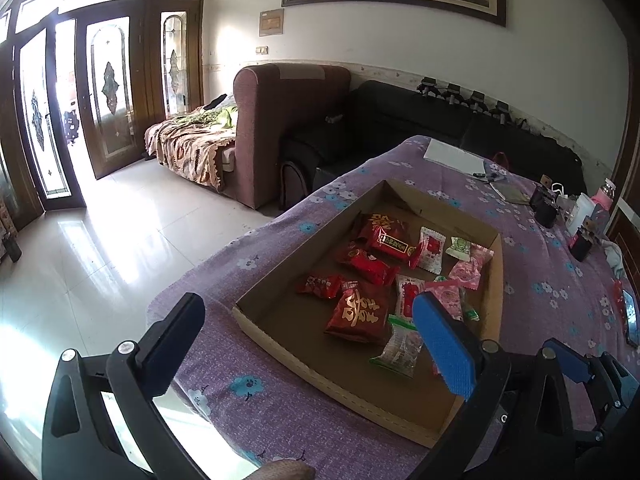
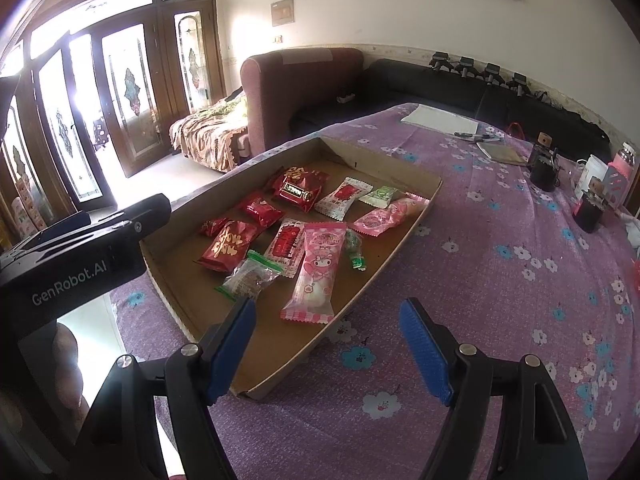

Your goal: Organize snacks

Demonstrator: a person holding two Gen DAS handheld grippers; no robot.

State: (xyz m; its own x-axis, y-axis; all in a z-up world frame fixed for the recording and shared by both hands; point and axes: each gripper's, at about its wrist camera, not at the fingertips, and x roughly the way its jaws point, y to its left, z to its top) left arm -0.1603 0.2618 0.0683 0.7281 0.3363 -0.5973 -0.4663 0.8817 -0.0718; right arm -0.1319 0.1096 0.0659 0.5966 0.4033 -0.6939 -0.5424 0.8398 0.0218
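Reading "GenRobot.AI": left gripper (image 2: 86, 240) beside tray (image 2: 400, 200).

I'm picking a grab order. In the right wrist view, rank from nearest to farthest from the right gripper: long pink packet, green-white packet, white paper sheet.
From the right gripper:
1. Long pink packet, tray's near end.
2. Green-white packet, tray's far side.
3. White paper sheet, table's far edge.
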